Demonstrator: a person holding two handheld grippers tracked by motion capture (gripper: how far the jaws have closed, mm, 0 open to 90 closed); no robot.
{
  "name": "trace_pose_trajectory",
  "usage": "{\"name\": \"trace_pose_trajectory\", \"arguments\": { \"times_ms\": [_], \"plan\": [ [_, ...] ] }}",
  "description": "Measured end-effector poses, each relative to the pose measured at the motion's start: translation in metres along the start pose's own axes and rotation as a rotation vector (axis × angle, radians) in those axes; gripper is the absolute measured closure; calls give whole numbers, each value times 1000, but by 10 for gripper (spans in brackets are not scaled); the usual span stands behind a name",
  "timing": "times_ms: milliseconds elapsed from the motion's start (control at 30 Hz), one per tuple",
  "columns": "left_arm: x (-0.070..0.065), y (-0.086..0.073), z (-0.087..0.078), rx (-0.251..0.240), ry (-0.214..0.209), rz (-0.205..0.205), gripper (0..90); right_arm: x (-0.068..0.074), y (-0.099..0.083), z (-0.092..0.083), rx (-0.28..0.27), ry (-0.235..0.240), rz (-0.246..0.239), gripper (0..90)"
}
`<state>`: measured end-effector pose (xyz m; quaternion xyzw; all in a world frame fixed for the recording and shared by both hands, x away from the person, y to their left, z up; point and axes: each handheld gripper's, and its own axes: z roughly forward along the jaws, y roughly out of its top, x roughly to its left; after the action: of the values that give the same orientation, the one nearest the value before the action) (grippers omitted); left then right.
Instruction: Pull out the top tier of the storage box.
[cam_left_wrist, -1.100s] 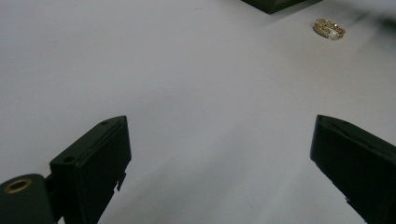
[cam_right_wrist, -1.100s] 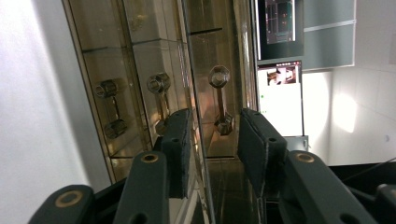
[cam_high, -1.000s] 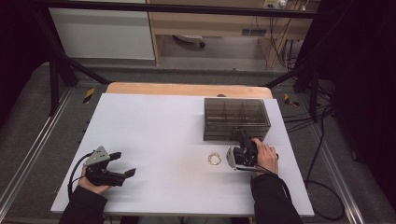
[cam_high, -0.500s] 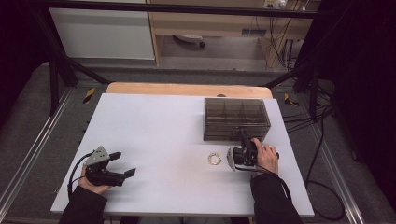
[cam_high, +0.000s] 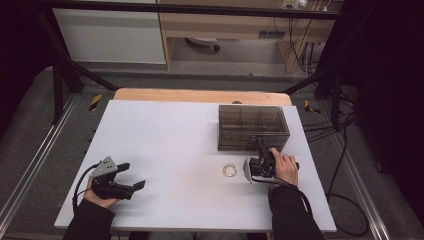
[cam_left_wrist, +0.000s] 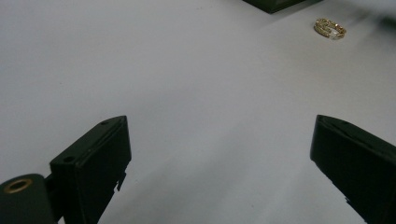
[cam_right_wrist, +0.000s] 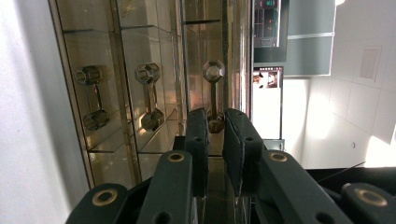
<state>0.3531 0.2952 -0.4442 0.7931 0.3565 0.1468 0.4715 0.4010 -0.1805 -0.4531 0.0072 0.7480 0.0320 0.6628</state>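
While the jaws close on the handle: the right gripper has just been narrowing, and its pads now stand nearly pressed together on the near end of one drawer handle of the smoky clear drawer box.
Grip quality: only the lowest knob of the handle sits between the pads, as far as the right gripper view shows; a shallow pinch, by my reading.
Box position: right of centre in the high view, on the white table, with the gripper coming at its near face from below.
Neighbouring handles: two more hang to the left in the right gripper view, apart from the jaws.
Left gripper: lower left of the high view, jaws spread wide with nothing between them, well apart from the box.
Gold chain bracelet: lies loose on the table, just left of the right gripper in the high view and near the box's front corner.
Risk 1: pads slip off the knob on the pull, since the bite is at the very tip of a smooth, rounded metal part.
Risk 2: the whole box slides toward the bottom of the frame instead of the drawer opening; nothing braces it, and the left gripper is far off.
Risk 3: a sliding box or a swinging gripper nudges the bracelet, which sits close by.
Risk 4: a pull off the drawer's line could jam the drawer in its slot.
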Motion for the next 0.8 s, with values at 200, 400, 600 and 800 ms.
{"name": "trace_pose_trajectory", "arguments": {
  "times_ms": [200,400,600,800],
  "plan": [
    [0,0,0,0,0,0,49,-1,0,0,-6,6,-20,810],
    [0,0,0,1,0,-1,50,-2,0,-3,-6,12,-39,811],
    [0,0,0,1,0,-1,50,-2,-1,-8,-14,16,-43,811],
    [0,0,0,1,0,1,49,-3,-2,-12,-18,28,-39,805]
  ]
}}
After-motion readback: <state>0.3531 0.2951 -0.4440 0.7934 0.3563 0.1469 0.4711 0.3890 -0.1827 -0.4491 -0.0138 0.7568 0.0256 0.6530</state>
